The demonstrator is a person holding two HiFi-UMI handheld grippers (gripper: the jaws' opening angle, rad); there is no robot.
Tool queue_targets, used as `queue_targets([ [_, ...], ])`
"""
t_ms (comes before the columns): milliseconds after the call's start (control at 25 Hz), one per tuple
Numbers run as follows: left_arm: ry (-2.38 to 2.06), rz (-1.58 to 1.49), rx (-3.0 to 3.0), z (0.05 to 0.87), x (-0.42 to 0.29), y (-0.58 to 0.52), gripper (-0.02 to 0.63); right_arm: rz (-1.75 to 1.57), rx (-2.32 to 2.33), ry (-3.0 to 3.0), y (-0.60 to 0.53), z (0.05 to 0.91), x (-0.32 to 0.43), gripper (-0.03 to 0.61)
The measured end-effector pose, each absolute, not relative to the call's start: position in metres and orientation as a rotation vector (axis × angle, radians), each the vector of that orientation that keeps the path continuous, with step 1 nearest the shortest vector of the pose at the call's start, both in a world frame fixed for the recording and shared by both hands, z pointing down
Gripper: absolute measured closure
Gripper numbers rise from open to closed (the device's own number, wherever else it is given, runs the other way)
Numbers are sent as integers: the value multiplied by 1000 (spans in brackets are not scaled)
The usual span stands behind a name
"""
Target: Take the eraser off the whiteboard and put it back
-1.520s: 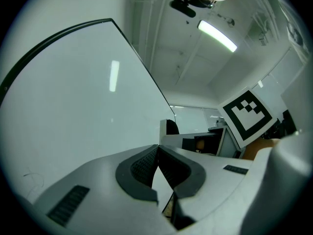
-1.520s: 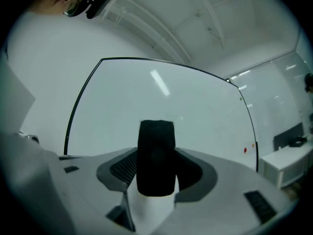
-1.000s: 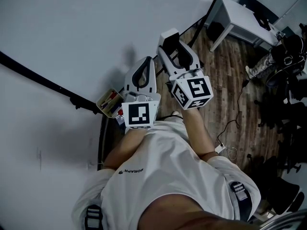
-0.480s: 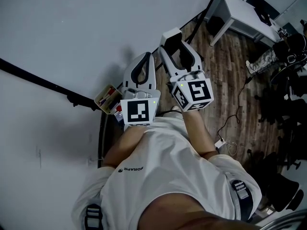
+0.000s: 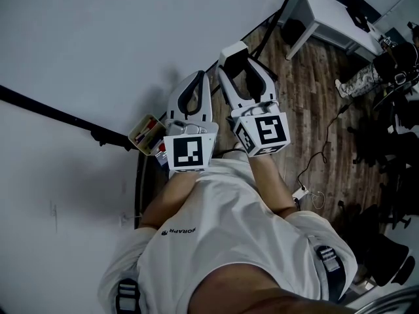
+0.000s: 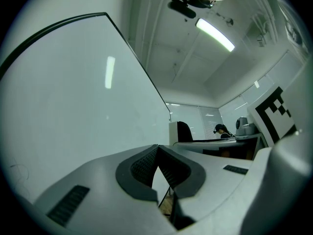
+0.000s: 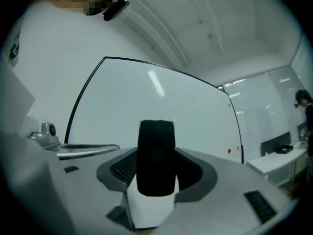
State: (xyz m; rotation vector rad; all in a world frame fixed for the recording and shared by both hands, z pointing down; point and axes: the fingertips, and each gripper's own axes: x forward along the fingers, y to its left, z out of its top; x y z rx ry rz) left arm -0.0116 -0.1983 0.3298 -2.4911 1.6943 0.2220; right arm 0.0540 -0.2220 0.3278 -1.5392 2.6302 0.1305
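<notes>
As the right claw (image 7: 157,174) grips it, the eraser (image 7: 156,151) stands lengthwise upright.

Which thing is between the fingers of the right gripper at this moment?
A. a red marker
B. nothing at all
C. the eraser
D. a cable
C: in the right gripper view the eraser, black felt on a white body, sits clamped in the right gripper.
</notes>
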Motion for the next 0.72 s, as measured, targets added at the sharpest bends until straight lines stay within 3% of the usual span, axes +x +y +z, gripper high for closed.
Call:
queue_targets([
  [720, 1671, 242, -2496, 326, -12, -196, 612, 133, -1560, 2619, -216, 328, 54, 347],
])
